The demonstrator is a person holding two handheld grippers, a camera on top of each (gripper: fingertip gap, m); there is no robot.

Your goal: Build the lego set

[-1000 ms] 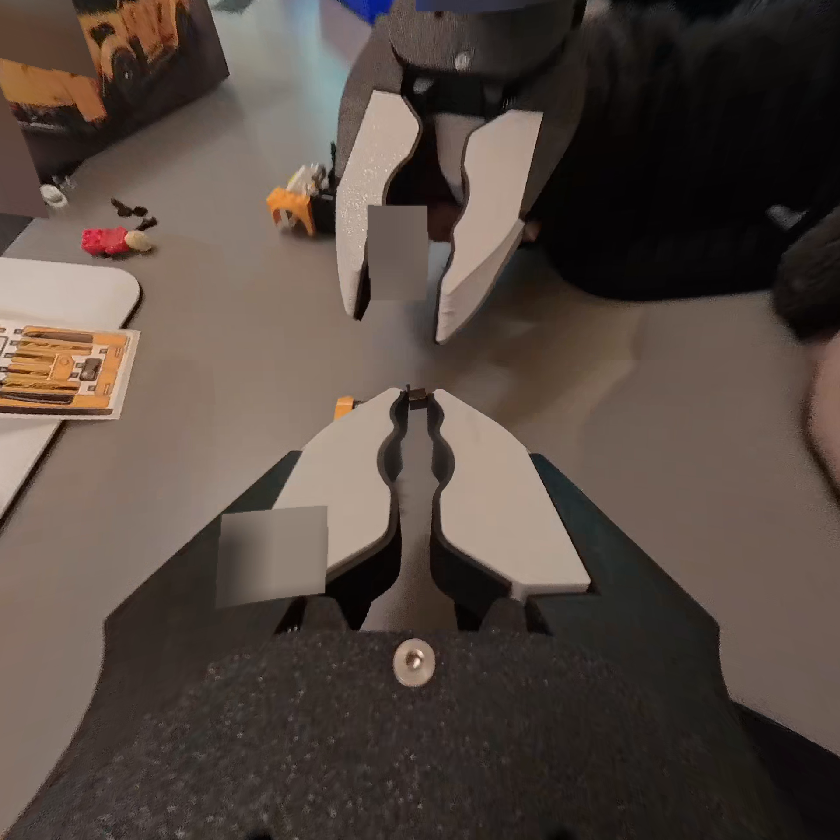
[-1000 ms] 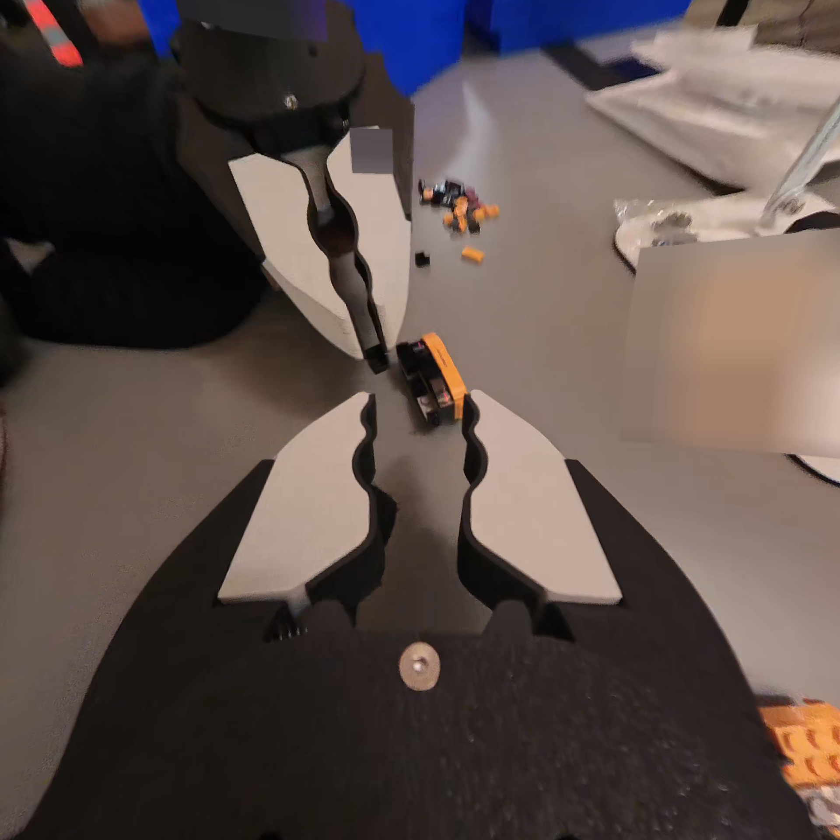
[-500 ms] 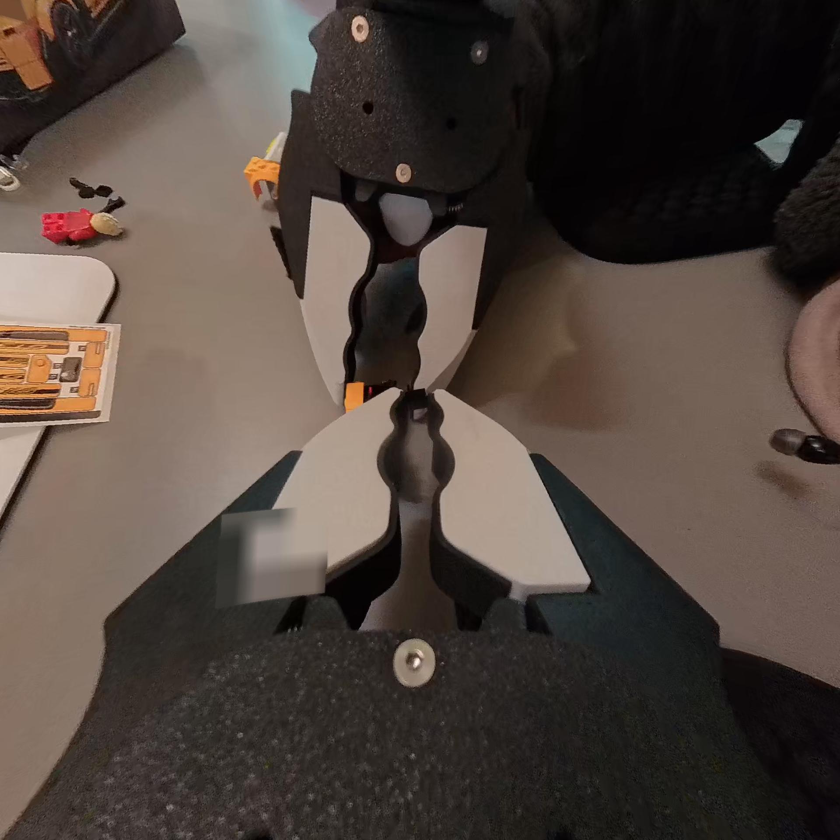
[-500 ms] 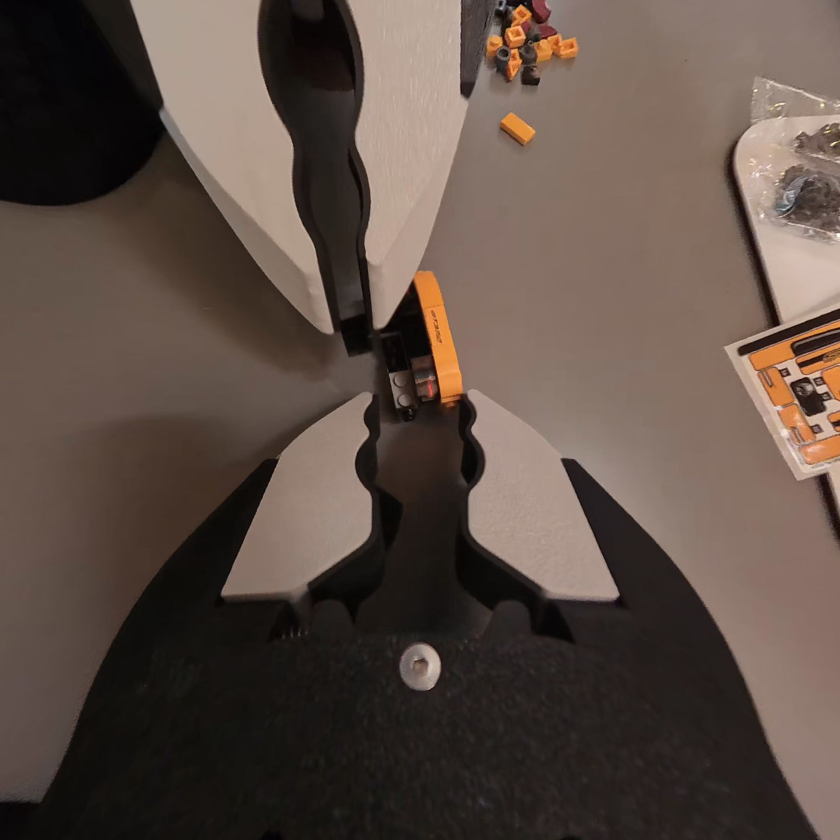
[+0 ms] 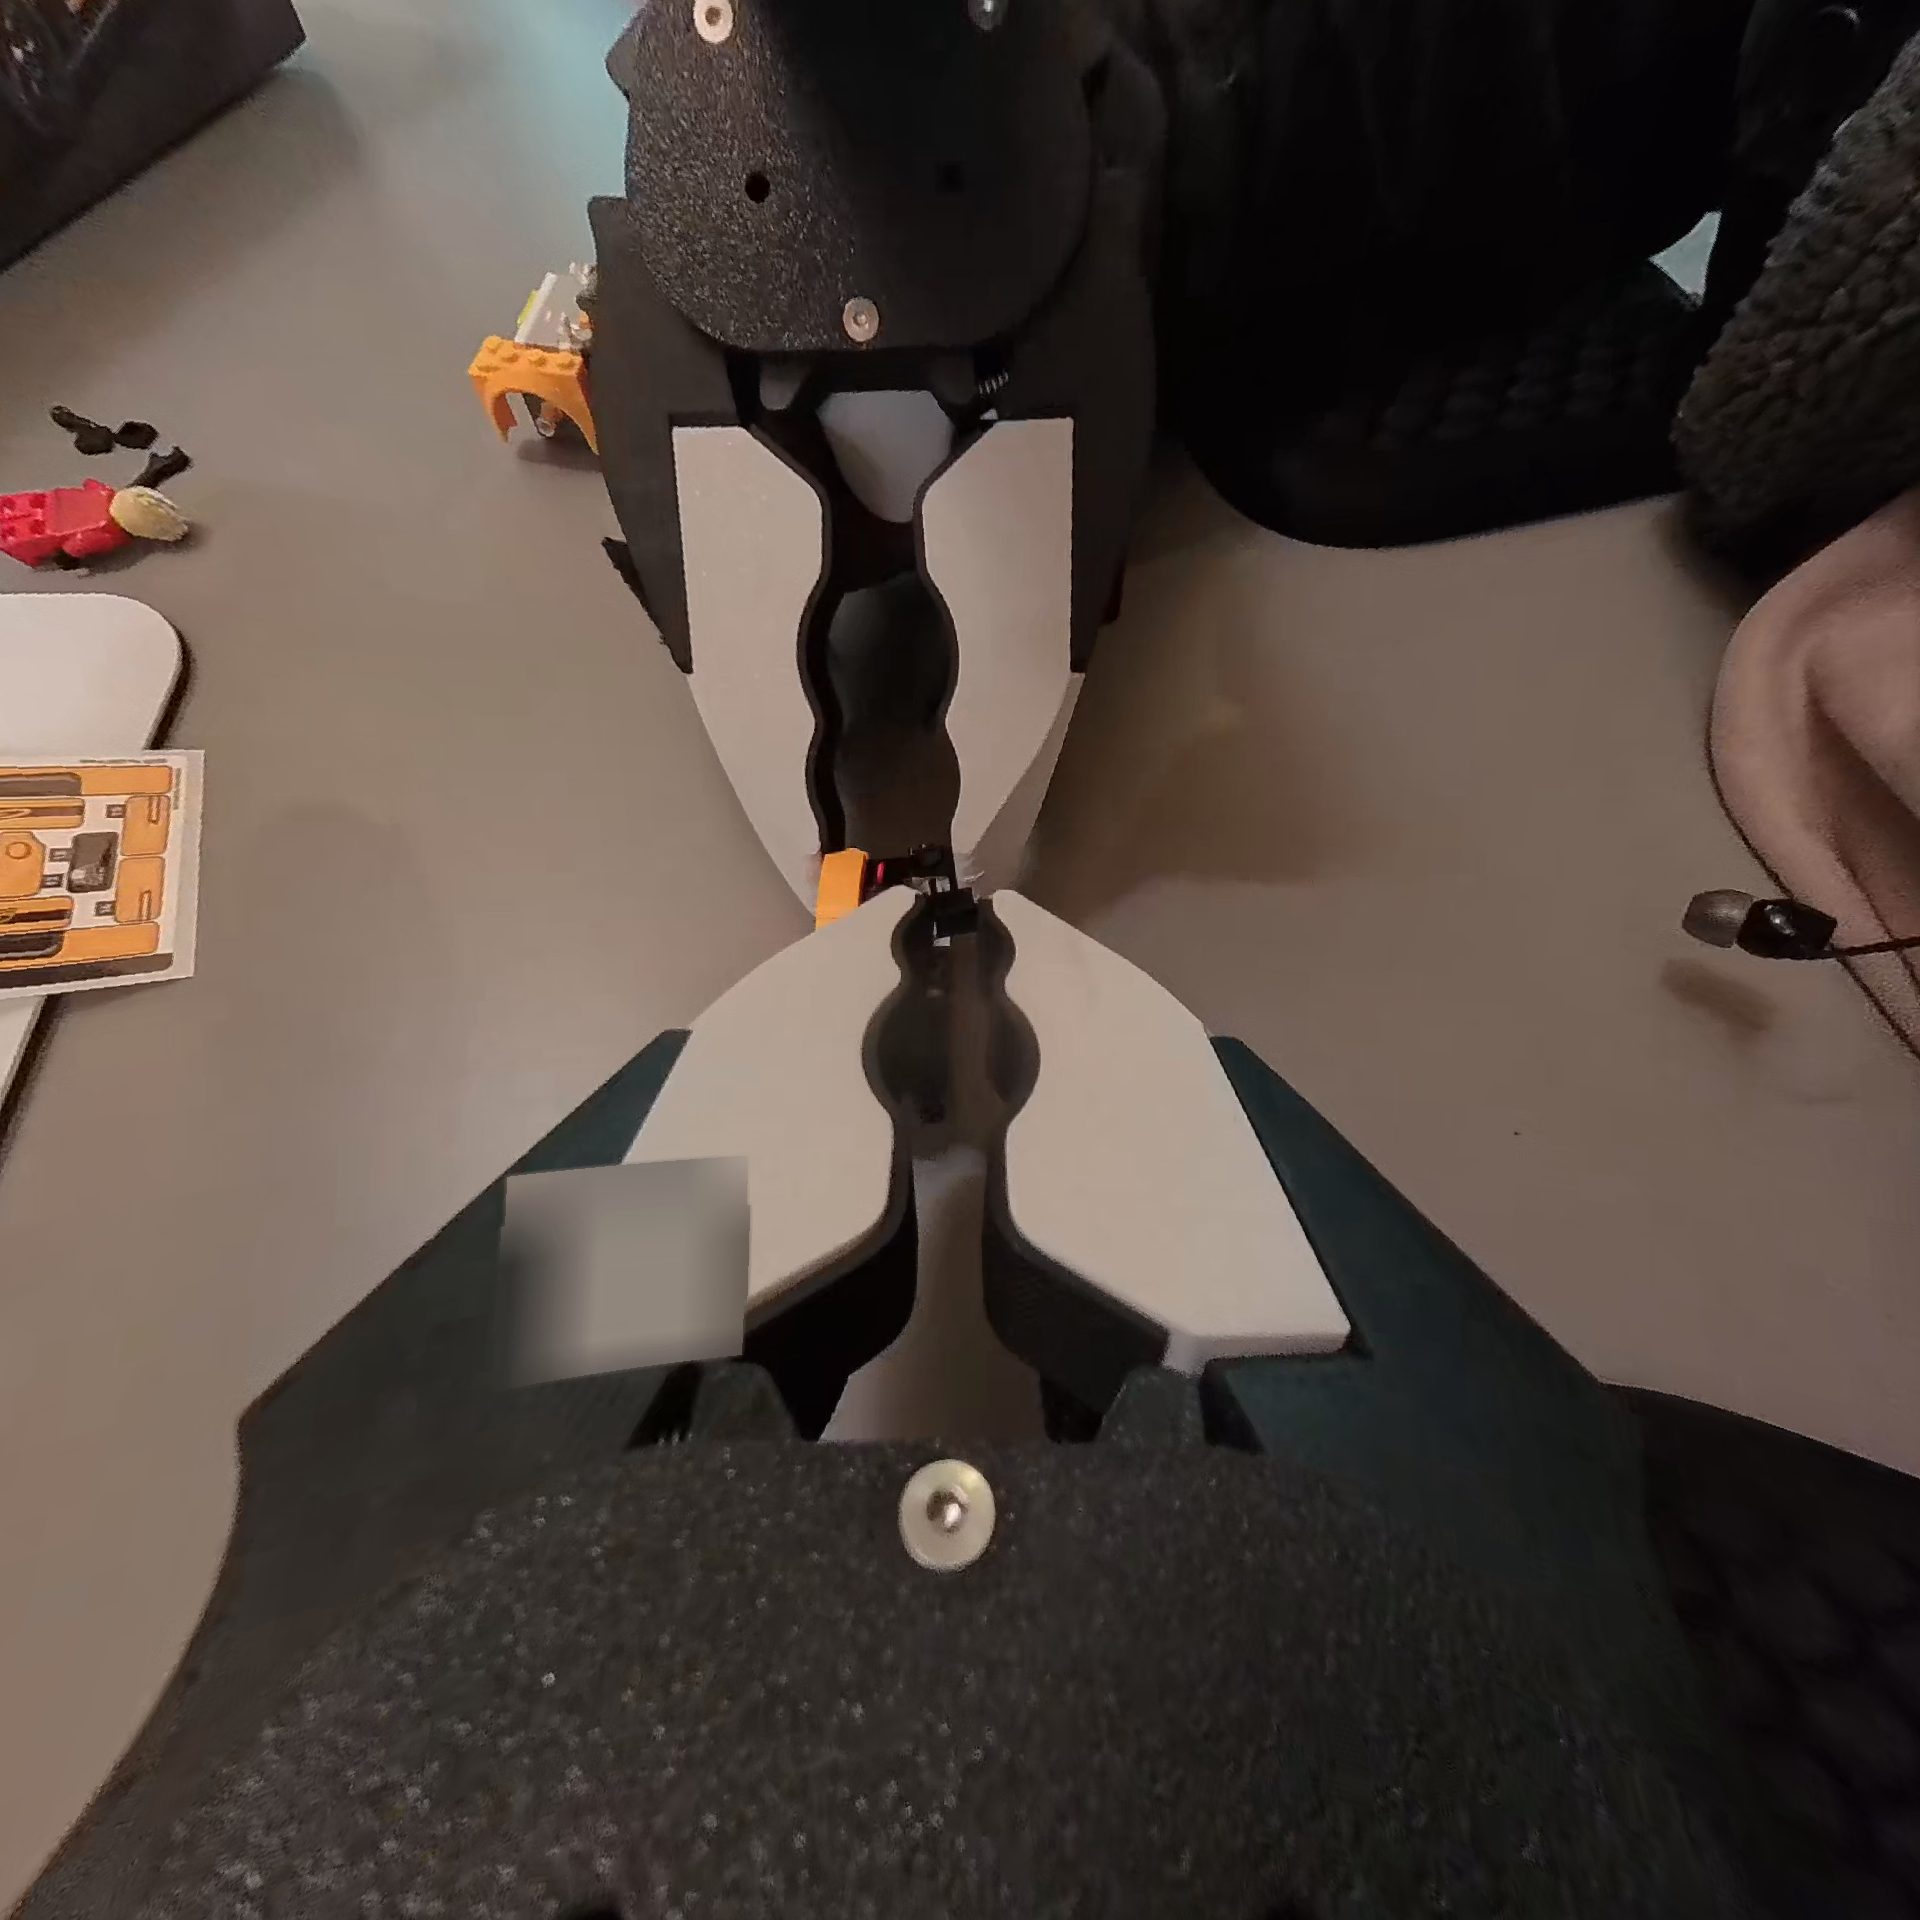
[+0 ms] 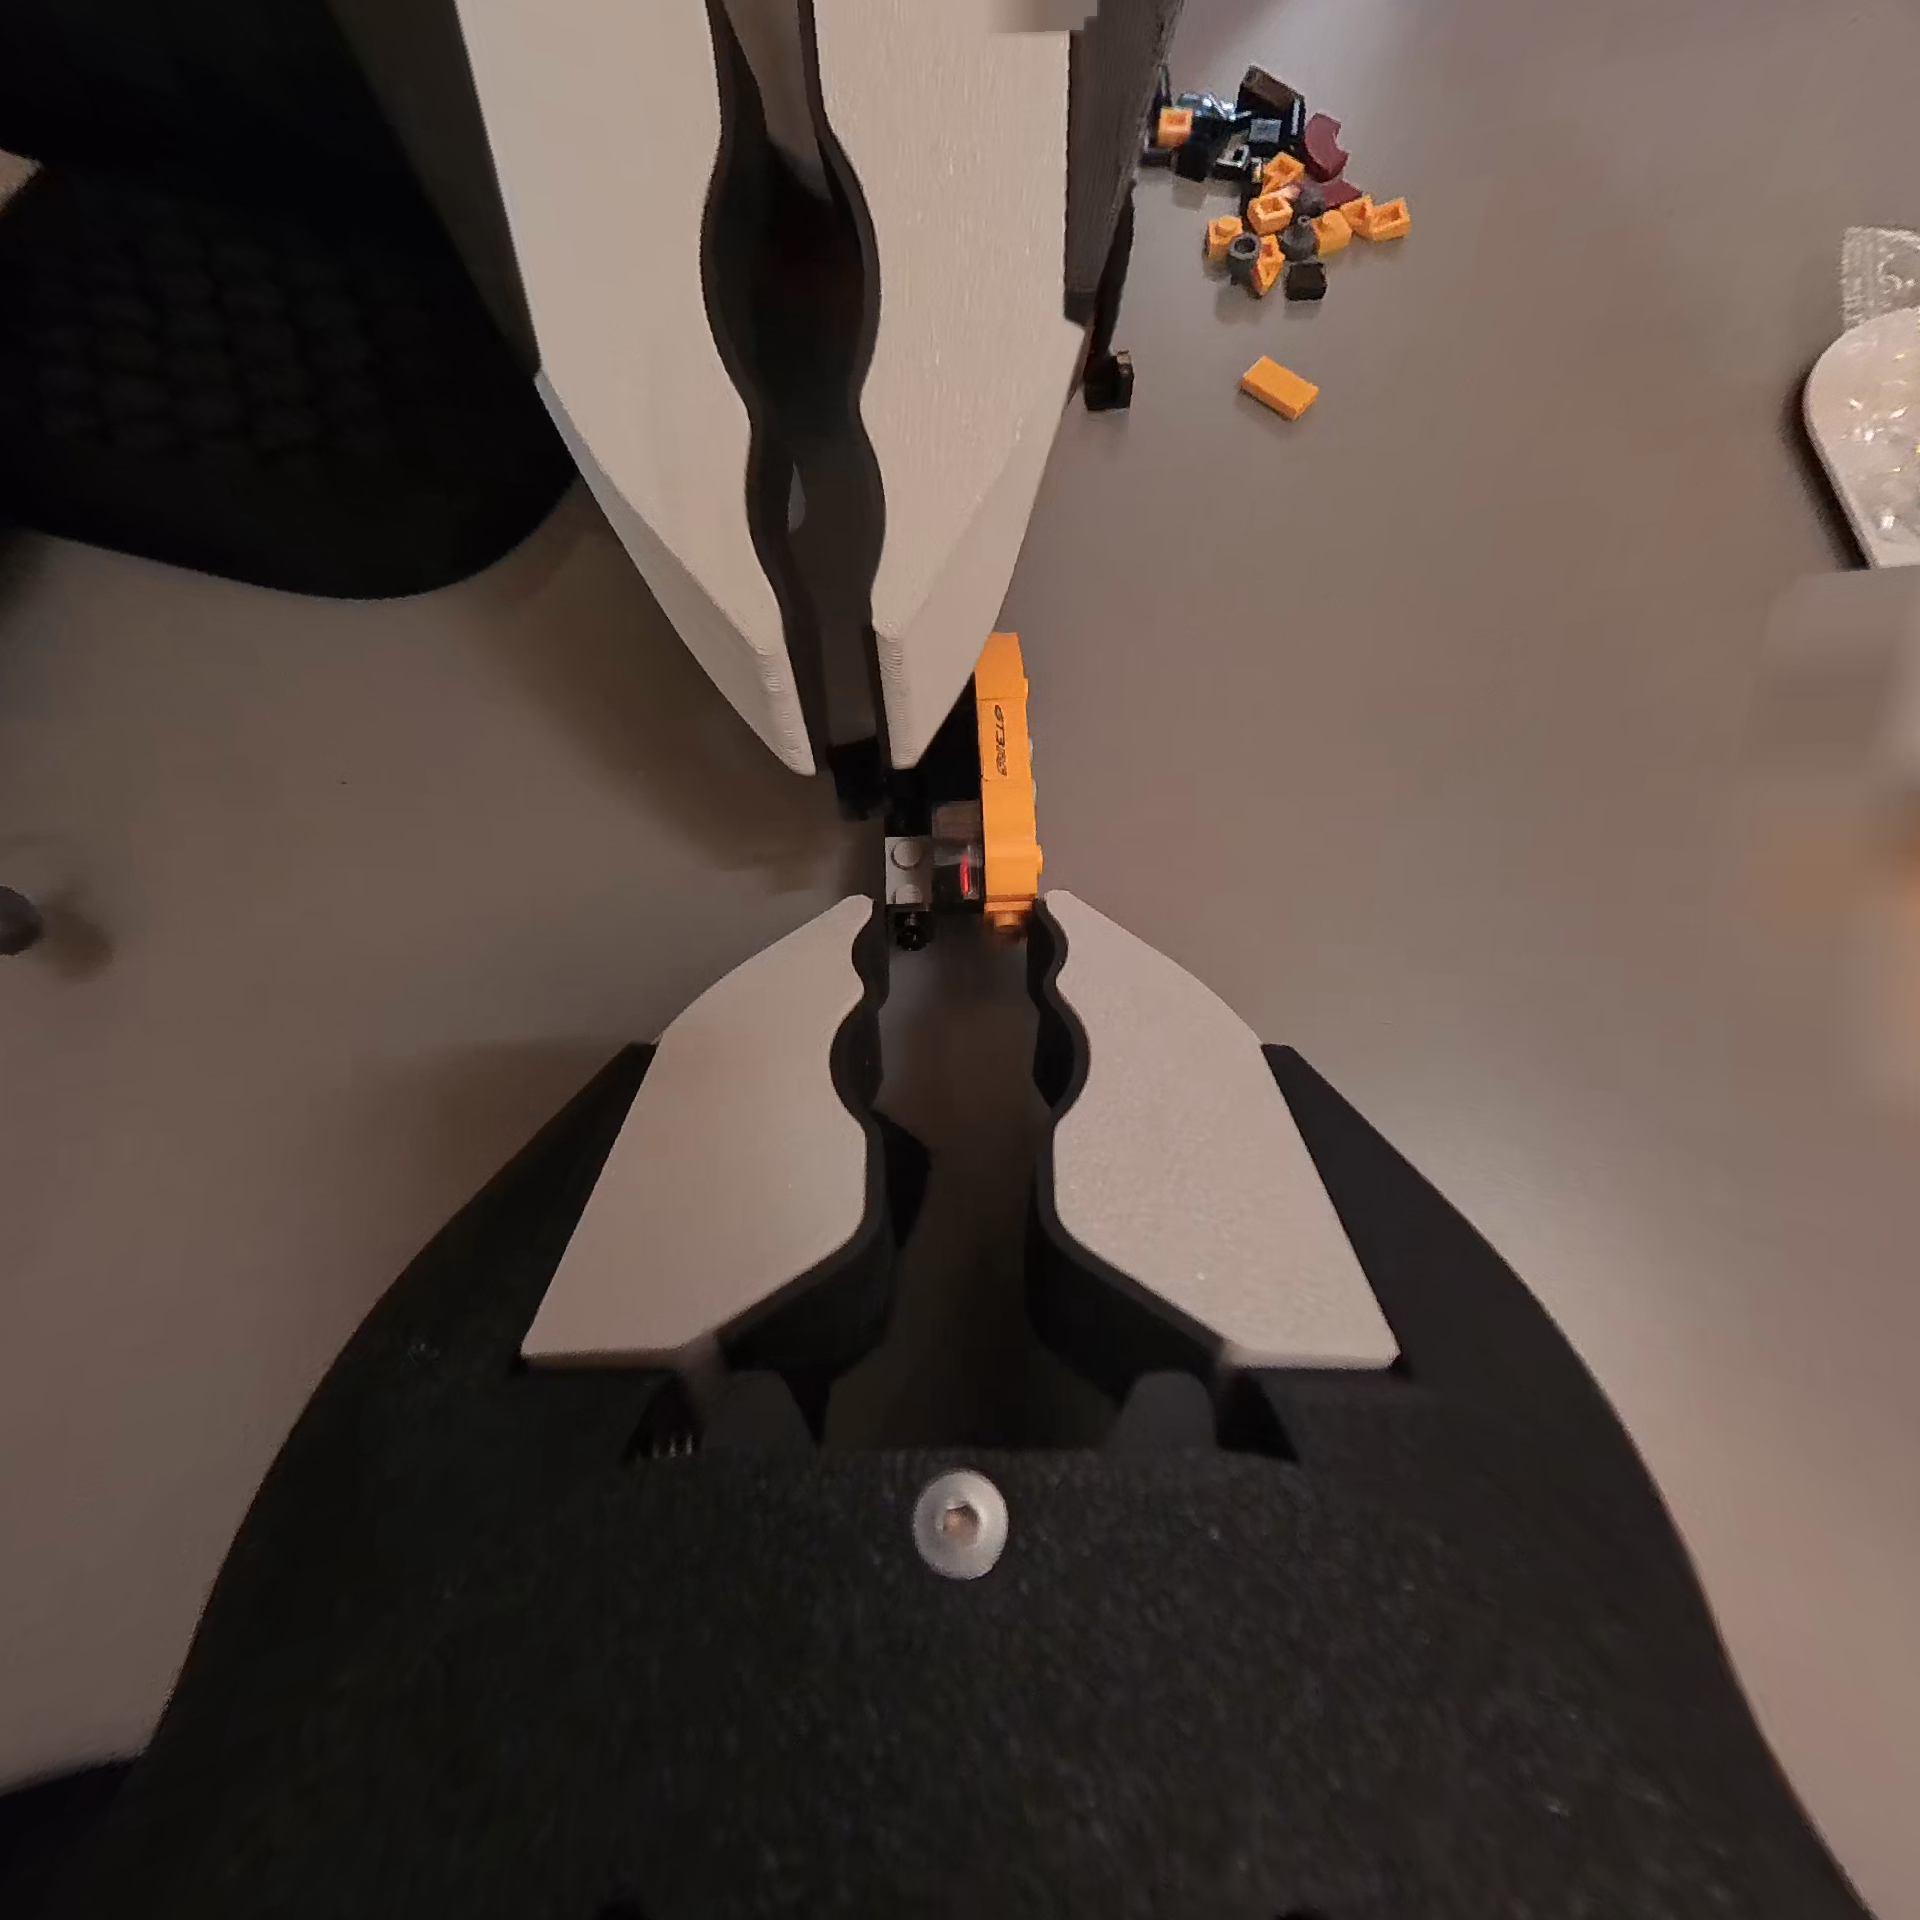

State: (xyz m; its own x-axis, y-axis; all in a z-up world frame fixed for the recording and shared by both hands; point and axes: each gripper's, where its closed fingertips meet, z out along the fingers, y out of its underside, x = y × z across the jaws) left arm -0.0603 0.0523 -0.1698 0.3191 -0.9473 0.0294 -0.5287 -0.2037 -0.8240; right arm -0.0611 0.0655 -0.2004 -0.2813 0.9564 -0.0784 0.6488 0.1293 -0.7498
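Left wrist view, going from the left edge: a dark box (image 5: 125, 114) fills the top corner, and below it lie a few small black bits (image 5: 109, 434) and one red minifigure part (image 5: 78, 520). Lower down, one white rounded tray (image 5: 73, 665) runs off the frame, with one orange sticker sheet (image 5: 94, 868) overlapping its near rim. A wide strip of bare grey table (image 5: 395, 727) lies between these and the centre. One orange arch piece (image 5: 530, 390) sits just beside the far gripper's body.

At centre, the left gripper (image 5: 951, 920) has its fingers pinched narrow on a small black brick (image 5: 954, 923) at the tips. Facing it tip to tip, the right gripper (image 5: 904, 868) holds the orange and black lego assembly (image 5: 844, 883), which rests on the table, fingers closed in around it. The black brick touches or nearly touches the assembly; I cannot tell which. To the right the table is bare up to a dark sleeve (image 5: 1455, 312), and one small grey earbud on a cord (image 5: 1756, 925) hangs near the edge.

Right wrist view: the left gripper (image 6: 857, 774) comes down from above, its black brick (image 6: 857, 779) against the dark left side of the assembly (image 6: 977, 821). The right gripper (image 6: 956, 914) grips the assembly's near end. Right of them is open table, then one lone orange tile (image 6: 1278, 387), one black piece (image 6: 1107, 382) and a pile of roughly fifteen orange, black and dark red bricks (image 6: 1288, 197). One clear bag of parts (image 6: 1870, 436) sits at the right edge.
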